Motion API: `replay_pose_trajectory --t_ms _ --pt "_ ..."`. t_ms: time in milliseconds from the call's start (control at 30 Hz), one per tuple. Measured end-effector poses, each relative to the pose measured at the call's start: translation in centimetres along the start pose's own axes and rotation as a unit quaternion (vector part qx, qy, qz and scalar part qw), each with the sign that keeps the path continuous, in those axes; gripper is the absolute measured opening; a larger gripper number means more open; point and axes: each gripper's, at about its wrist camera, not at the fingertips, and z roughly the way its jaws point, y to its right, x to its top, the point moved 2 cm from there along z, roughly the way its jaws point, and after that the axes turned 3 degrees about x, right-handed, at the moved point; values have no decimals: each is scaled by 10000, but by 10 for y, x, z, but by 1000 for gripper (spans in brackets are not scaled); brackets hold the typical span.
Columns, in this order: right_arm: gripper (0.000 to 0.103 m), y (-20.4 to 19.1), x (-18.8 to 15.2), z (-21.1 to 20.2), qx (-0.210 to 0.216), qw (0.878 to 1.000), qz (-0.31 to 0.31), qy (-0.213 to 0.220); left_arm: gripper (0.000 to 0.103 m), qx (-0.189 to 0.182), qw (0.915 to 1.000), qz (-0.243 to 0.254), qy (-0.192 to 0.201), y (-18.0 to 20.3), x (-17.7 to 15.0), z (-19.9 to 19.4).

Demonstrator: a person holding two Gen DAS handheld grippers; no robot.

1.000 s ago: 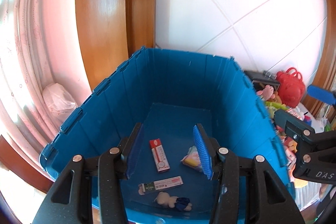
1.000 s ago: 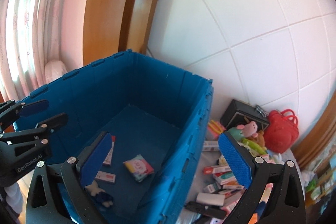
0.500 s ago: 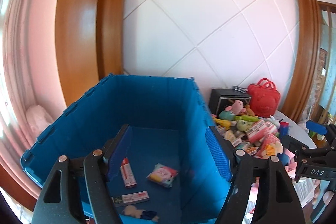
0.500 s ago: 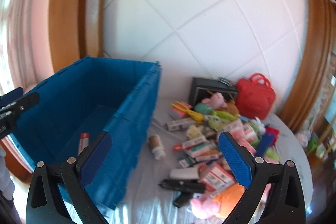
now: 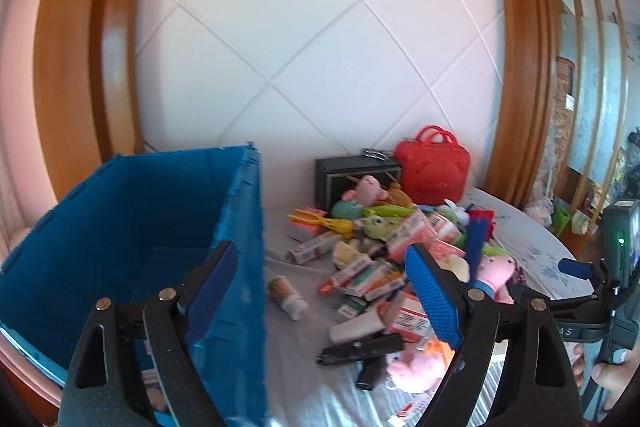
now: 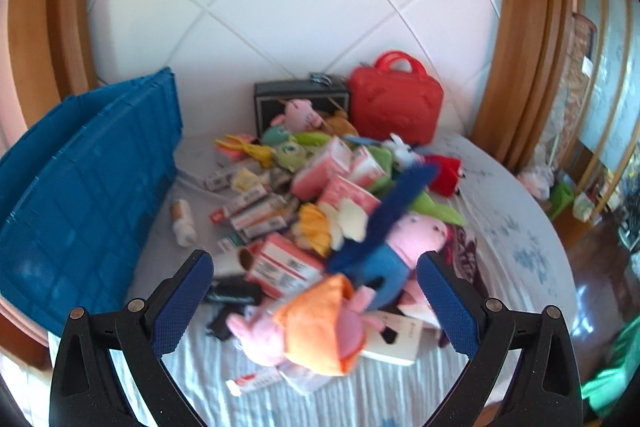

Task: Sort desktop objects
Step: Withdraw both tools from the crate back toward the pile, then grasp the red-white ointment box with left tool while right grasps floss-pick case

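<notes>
A blue plastic crate (image 5: 132, 227) stands at the left of the table; it also shows in the right wrist view (image 6: 80, 195). A pile of plush toys and small boxes (image 5: 400, 247) lies to its right. My left gripper (image 5: 324, 287) is open and empty, over the crate's right wall. My right gripper (image 6: 316, 291) is open and empty, above a pink plush in an orange dress (image 6: 312, 323). A pink plush in blue (image 6: 396, 243) lies just beyond. A small bottle (image 6: 183, 221) lies beside the crate.
A red case (image 6: 394, 107) and a black box (image 6: 300, 99) stand at the back against the white quilted wall. A black toy gun (image 5: 360, 351) lies at the pile's near edge. The white tablecloth (image 6: 520, 227) extends right. My right gripper's handle shows in the left wrist view (image 5: 612, 291).
Both grippers have swung right, away from the crate's inside toward the toy pile. Both stay open and empty.
</notes>
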Motion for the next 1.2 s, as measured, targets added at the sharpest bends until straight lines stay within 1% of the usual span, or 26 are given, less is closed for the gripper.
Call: replay_pose_trajectory --t_ms 100,200,267,367,433,533,633,733,833,933,967,1033,1067,1100,1133,1167,1200 --pt "103 34 -18 15 -41 9998 99 -186 86 -150 9997 125 -165 33 -19 18" --pt "103 68 -39 30 -53 9987 226 -443 86 -264 9973 145 -675 58 -48 49" --pt "103 87 -54 42 -29 9974 296 -651 86 -196 9943 152 -1035 70 -72 70" --pt "103 107 -77 62 58 9945 382 -976 86 -145 9868 166 -1607 81 -115 96" --pt "103 117 -95 76 122 9918 417 -1202 86 -123 9813 194 -1912 86 -142 108" --pt "103 125 -118 97 257 9868 439 -1537 86 -83 9712 206 -2371 93 -184 123" --pt "103 126 -141 111 319 9814 477 -1831 86 -174 9609 253 -2751 98 -219 135" --pt "103 121 -160 115 352 9776 651 -1970 86 -435 9517 538 -2993 108 -245 142" --pt "103 116 -178 113 342 9741 946 -2025 86 -733 9463 924 -3012 122 -261 149" --pt "103 108 -196 114 301 9684 1257 -2133 84 -1058 9384 1175 -3072 134 -277 155" --pt "103 105 -201 113 239 9668 1344 -2158 80 -1113 9363 1251 -3087 137 -282 158" --pt "103 97 -209 112 129 9648 1479 -2173 69 -1257 9316 1343 -3134 141 -292 164" --pt "103 92 -213 112 104 9639 1564 -2152 58 -1288 9294 1370 -3176 141 -297 168" --pt "103 87 -214 111 100 9637 1630 -2113 52 -1302 9278 1379 -3213 140 -300 171" --pt "103 81 -217 111 82 9635 1685 -2076 48 -1318 9346 1377 -3003 138 -298 170" --pt "103 76 -218 112 51 9634 1713 -2063 42 -1317 9341 1394 -3012 135 -299 171" --pt "103 69 -219 114 27 9635 1739 -2035 41 -1383 9339 1342 -3012 132 -298 172"
